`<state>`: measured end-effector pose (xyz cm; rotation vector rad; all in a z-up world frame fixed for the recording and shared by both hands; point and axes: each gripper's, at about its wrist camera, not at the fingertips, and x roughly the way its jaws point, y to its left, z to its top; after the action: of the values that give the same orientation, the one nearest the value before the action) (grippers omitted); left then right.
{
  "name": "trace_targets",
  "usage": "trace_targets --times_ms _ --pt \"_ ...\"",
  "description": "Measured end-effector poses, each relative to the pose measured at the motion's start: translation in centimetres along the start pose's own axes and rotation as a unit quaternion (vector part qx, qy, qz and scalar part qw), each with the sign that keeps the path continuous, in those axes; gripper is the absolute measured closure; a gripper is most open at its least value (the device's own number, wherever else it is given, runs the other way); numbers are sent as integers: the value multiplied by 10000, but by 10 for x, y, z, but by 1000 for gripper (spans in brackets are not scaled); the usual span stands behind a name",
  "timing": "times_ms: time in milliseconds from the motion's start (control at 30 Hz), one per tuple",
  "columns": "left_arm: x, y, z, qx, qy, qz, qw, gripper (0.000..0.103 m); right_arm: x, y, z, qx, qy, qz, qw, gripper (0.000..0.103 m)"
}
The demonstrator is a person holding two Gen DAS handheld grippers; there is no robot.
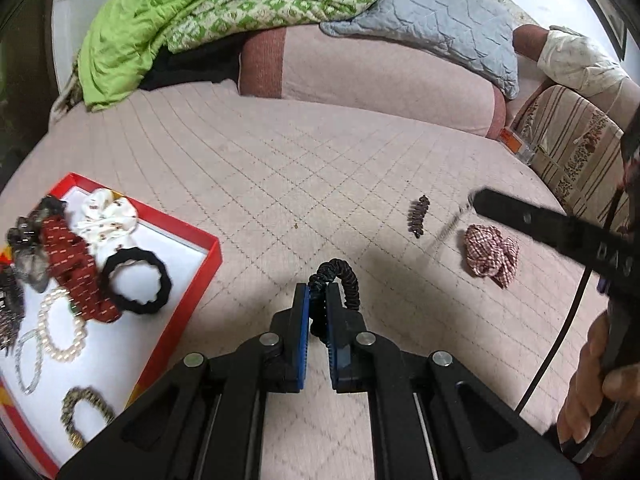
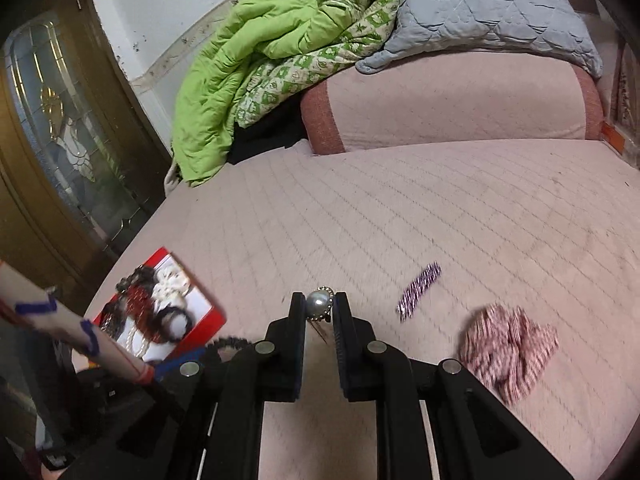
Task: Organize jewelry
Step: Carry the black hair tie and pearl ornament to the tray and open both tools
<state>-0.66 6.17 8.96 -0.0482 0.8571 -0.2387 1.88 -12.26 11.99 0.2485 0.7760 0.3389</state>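
Observation:
My left gripper (image 1: 318,292) is shut on a dark scrunchie (image 1: 340,276), held above the pink quilted bed, to the right of the red tray (image 1: 200,264). The tray holds several scrunchies, a black hair band (image 1: 136,282) and a pearl bracelet (image 1: 60,328). My right gripper (image 2: 319,306) is shut on a pearl ornament (image 2: 319,303) above the bed; the tray (image 2: 208,314) lies to its left. A brown hair clip (image 1: 418,216) (image 2: 418,292) and a red checked scrunchie (image 1: 490,254) (image 2: 508,346) lie on the bed at the right.
A pink bolster (image 1: 372,76), a green quilt (image 1: 168,24) and a grey pillow (image 1: 440,12) lie at the bed's far side. A striped cushion (image 1: 572,152) is at the right. A wooden glass door (image 2: 52,128) stands left of the bed.

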Motion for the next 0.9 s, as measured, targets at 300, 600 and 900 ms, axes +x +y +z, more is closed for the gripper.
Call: trace_targets --times_ms 300,600,900 --pt "-40 -7 -18 188 -204 182 9994 96 -26 13 -31 -95 59 102 9999 88" --pt "-79 7 -27 102 -422 328 9985 96 -36 41 -50 -267 161 283 9991 88" --pt "-110 35 -30 -160 -645 413 9969 96 -39 76 -58 -548 277 477 9970 88"
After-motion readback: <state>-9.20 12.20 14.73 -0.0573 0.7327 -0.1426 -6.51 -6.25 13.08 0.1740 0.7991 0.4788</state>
